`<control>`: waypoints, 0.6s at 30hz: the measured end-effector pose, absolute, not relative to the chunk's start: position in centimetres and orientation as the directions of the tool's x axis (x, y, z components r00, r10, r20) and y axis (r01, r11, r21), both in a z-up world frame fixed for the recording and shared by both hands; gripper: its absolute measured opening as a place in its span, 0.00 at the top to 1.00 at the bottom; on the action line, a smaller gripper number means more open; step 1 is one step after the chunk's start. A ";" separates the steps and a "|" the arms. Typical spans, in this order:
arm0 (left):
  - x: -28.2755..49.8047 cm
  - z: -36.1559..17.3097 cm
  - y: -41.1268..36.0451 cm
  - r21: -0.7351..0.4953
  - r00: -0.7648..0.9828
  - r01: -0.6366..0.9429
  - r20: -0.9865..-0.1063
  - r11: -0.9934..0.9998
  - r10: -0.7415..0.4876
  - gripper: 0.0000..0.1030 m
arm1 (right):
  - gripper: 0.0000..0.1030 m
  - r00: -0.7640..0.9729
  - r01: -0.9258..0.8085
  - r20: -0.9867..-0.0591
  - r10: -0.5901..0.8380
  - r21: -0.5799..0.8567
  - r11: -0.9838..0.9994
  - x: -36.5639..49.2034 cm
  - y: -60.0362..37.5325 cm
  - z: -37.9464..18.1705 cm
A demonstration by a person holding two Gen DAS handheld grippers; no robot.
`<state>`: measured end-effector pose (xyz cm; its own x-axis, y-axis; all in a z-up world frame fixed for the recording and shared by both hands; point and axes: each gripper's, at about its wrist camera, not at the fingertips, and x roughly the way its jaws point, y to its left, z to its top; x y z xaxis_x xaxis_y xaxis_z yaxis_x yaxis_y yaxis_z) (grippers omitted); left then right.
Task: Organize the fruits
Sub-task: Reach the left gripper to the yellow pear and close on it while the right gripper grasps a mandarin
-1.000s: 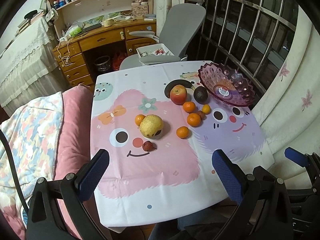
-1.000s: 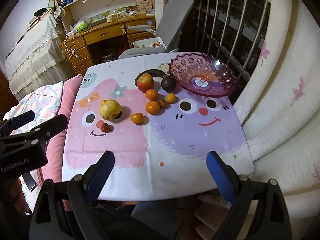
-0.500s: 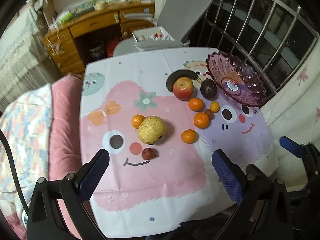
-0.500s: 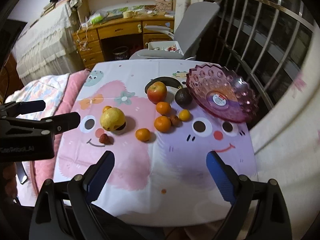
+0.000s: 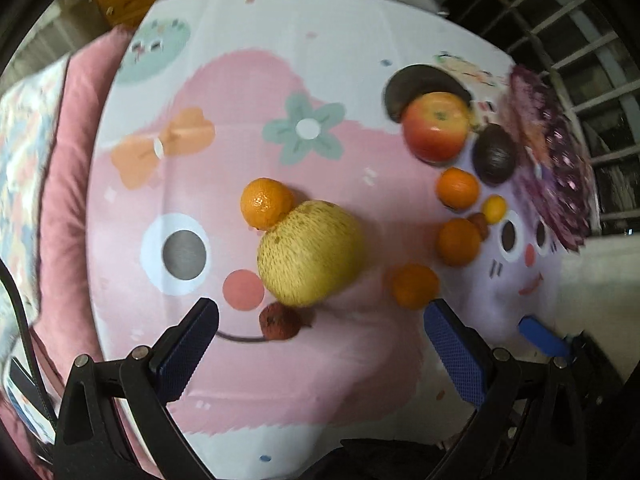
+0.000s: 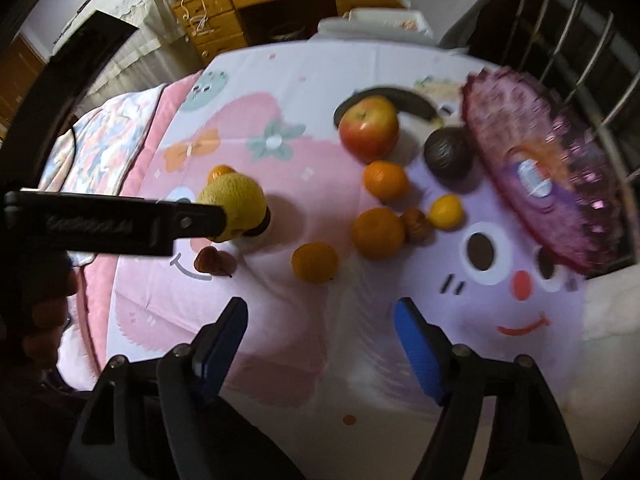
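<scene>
Fruit lies on a cartoon tablecloth (image 5: 280, 360). A big yellow pear (image 5: 310, 254) sits mid-table with an orange (image 5: 265, 208) behind it and a small red fruit (image 5: 279, 321) in front. A red apple (image 5: 435, 126), dark avocado (image 5: 495, 155) and several oranges (image 6: 378, 233) lie near a purple glass bowl (image 6: 548, 184) at the right. My left gripper (image 5: 320, 340) is open just short of the pear. My right gripper (image 6: 320, 344) is open, in front of an orange (image 6: 315, 262).
A pink cushion and patterned quilt (image 6: 104, 152) lie left of the table. A wooden desk (image 6: 280, 4) and a grey chair stand behind it. Metal window bars (image 6: 580, 40) and a white curtain are on the right. The left gripper's arm (image 6: 112, 224) crosses the right wrist view.
Both grippers have moved forward and down toward the table. The fruit looks larger and closer. The left gripper now sits just in front of the pear. No fruit has moved.
</scene>
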<state>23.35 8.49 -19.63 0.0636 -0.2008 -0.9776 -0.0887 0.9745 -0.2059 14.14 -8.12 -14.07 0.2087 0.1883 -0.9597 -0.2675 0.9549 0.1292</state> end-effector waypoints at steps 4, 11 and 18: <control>24.5 -22.4 8.9 -0.215 0.017 -0.146 -0.977 0.966 -0.214 0.04 | 0.39 0.143 -0.262 -0.963 0.230 0.187 0.947 15.5 -8.1 -16.8; 25.3 -25.1 8.7 -0.231 -0.002 -0.201 -0.972 0.952 -0.236 0.08 | 0.46 0.054 -0.225 -0.964 0.260 0.242 0.944 17.3 -7.8 -20.5; 26.0 -26.3 8.3 -0.243 -0.026 -0.234 -0.966 0.941 -0.256 0.23 | 0.58 -0.013 -0.201 -0.965 0.263 0.260 0.944 18.2 -7.4 -22.3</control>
<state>26.01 8.30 -26.27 -0.0265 -0.2559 -0.9664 -0.2339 0.9414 -0.2428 18.17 -7.41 -22.30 -0.0134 0.2628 -0.9648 -0.2011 0.9444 0.2601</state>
